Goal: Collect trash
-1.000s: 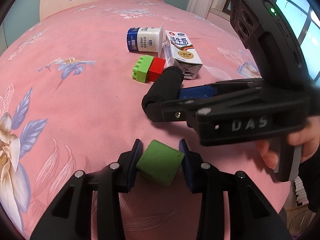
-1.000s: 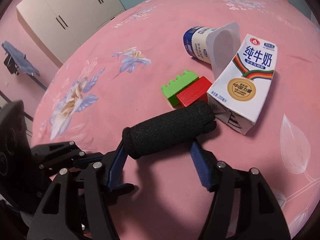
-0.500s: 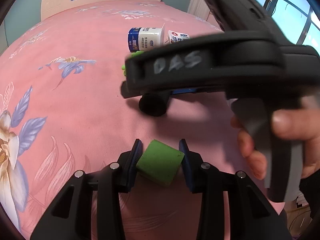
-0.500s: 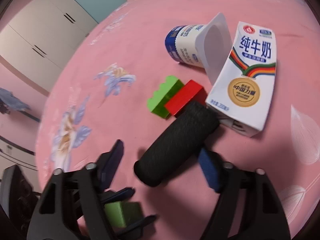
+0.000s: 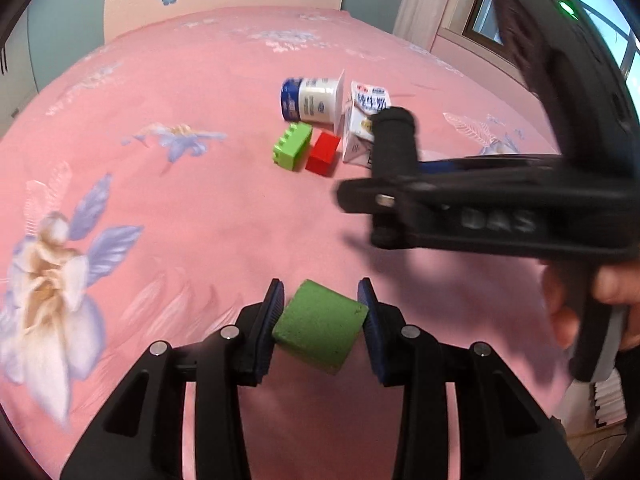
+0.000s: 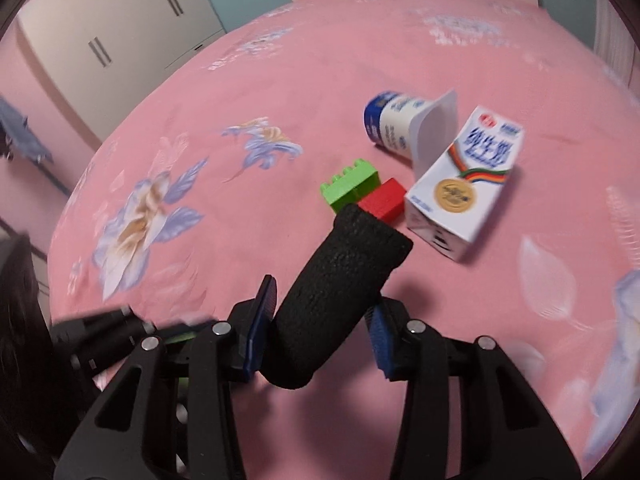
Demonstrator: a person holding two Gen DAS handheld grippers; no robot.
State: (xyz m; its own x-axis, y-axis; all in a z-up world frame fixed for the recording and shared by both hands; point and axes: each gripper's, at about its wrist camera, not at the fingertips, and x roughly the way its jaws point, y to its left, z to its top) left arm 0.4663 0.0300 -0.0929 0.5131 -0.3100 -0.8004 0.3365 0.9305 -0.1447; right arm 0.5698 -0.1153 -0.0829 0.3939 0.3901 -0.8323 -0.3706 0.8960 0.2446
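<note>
So we've got a pink floral bedsheet (image 5: 200,208) under everything, with a big white-and-lilac flower print (image 5: 52,280) way over on the left. Our left gripper (image 5: 320,320) is clenched on a green foam cube (image 5: 320,326), the blue pads pressing it from both sides and the cube sitting tilted between the fingers, up off the sheet as far as we can tell. Moving right toward the middle of the bed, there's a little cluster of stuff: a green toy brick (image 6: 352,184) with studs on top, a red block (image 6: 382,200) touching it on its right, then a yogurt cup (image 6: 394,126) lying on its side behind them with its foil lid peeled up, and a white milk carton (image 6: 466,188) lying flat just beside the red block, its top end right by the cup's lid. Then our right gripper (image 6: 320,320) has a black foam cylinder (image 6: 340,304) between its fingers, angled up and away toward the blocks; those fingers are closing in on it, the left pad looks against the foam, the right pad we can't quite tell with the blur. In the left wrist view that right gripper is a blurry black body at the right edge, with a hand (image 5: 592,300) wrapped around its handle.
</note>
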